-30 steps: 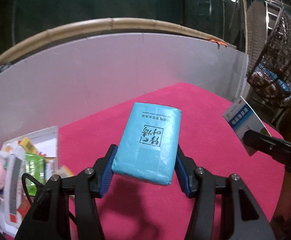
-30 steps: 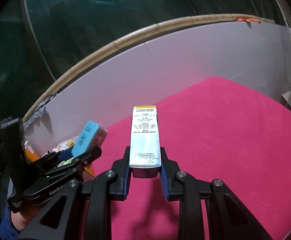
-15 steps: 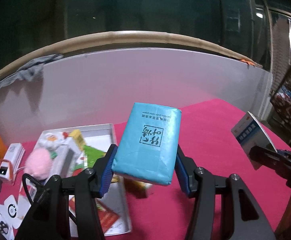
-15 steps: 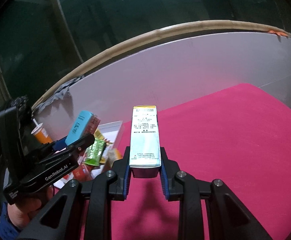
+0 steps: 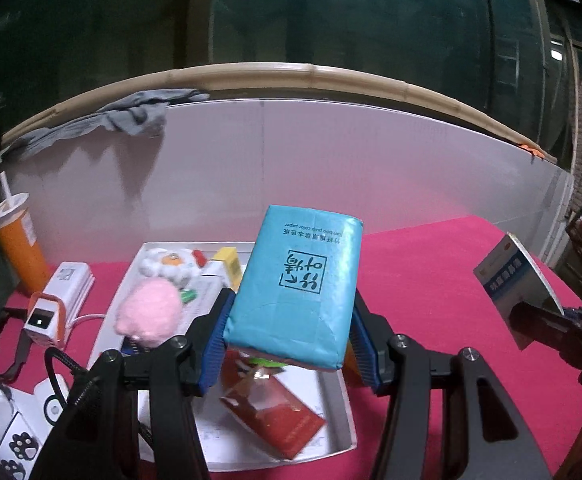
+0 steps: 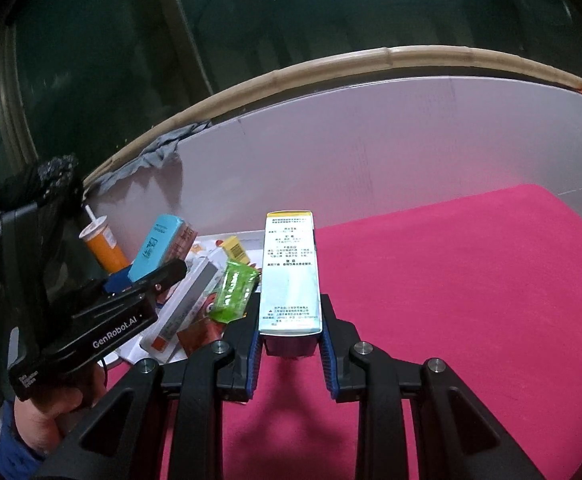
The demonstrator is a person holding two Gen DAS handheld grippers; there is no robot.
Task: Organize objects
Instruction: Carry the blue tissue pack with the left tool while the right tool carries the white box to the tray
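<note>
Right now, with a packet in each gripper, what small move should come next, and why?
Probably lower the left gripper and release the blue tissue pack into the white tray. Its jaws clamp the pack, which hangs above the tray's cluttered middle, over the red packet. The right gripper holds the tall medicine box beside the tray, over bare pink cloth.

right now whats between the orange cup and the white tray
In the left wrist view, a white power bank and an orange-edged white charger lie on the red cloth between the orange cup and the white tray.
</note>
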